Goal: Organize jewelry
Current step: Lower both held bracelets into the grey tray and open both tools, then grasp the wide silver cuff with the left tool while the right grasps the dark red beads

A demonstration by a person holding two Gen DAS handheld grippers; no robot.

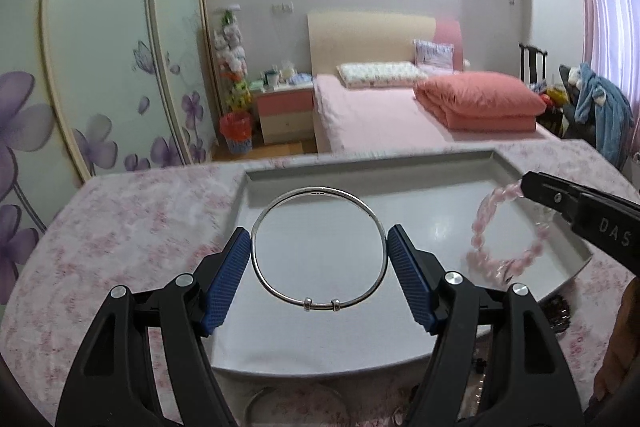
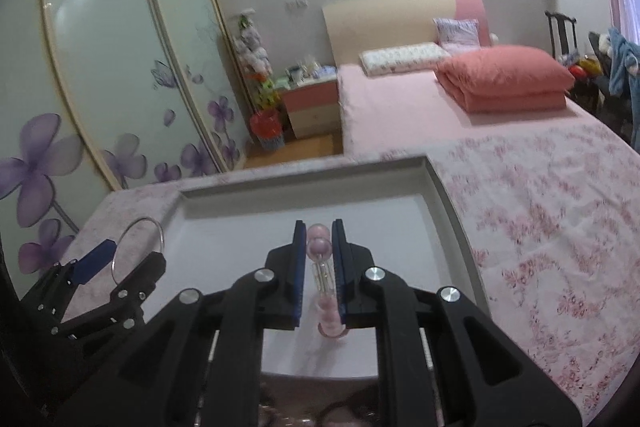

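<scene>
— Well, what's each gripper got?
— Left gripper [image 1: 319,255] clamps a silver bangle [image 1: 319,247] at frame centre; right gripper [image 2: 318,267] pinches a pink bead bracelet [image 2: 326,291].
— Over what?
— Both angle down over a grey tray [image 1: 360,167] on a floral cloth [image 2: 540,227]; a bed [image 1: 380,115] fills the upper right.

Bedroom: pale walls, flower-printed sliding wardrobe [image 1: 100,67] at left, pink bed [image 1: 380,115] with beige headboard, curtained window [image 1: 600,7] right.
</scene>
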